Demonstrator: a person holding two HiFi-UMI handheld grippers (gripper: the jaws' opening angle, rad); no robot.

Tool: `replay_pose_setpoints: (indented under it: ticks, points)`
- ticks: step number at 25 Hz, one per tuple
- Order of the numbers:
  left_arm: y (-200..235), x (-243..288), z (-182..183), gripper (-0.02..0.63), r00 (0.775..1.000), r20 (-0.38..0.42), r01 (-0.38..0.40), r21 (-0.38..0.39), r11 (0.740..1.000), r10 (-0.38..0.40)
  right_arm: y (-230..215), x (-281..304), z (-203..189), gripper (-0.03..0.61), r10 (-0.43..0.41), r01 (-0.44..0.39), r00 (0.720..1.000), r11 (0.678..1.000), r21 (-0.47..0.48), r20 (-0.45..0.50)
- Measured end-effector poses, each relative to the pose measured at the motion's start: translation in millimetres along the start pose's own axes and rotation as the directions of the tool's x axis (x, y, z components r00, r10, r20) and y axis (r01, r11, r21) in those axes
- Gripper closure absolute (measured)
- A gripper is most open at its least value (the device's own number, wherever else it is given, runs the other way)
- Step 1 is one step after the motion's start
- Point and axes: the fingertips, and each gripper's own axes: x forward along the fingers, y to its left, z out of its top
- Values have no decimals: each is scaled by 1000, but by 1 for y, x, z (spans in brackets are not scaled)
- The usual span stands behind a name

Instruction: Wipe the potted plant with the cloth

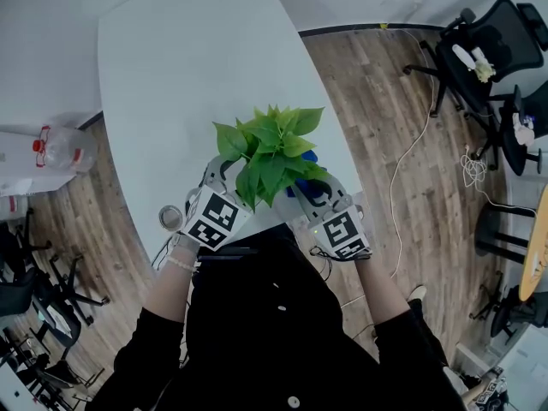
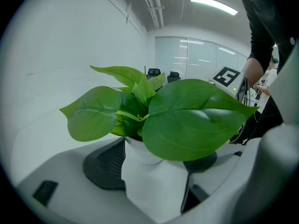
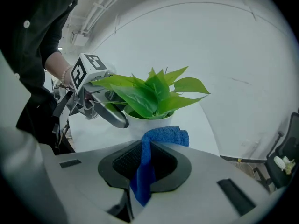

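1. Two grippers flank the potted plant (image 1: 270, 148) at the 6 o'clock edge of the white desk (image 1: 171, 75). Both of the person's forearms reach forward towards 12 o'clock.
2. Left gripper (image 2: 154, 167), at the plant's 8 o'clock: its fingers (image 2: 105, 164) press on both sides of the white pot (image 2: 149, 185).
3. Right gripper (image 3: 145, 164), at the plant's 4 o'clock: its fingers are pinched tight on the blue cloth (image 3: 164, 136), whose bunched end sits just beside the pot.
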Motion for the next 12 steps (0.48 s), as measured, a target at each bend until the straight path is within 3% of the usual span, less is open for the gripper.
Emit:
replay_pose_setpoints:
  ticks: [4, 12]
  points:
    - [-1, 3, 1, 247, 1000, 5, -22, -16, 1000, 22, 11, 0, -1, 500, -56, 55, 998, 998, 41, 5]
    - [-3, 4, 1, 247, 994, 4, -109, -73, 991, 110, 30, -3, 14, 500, -131, 124, 991, 968, 220, 21]
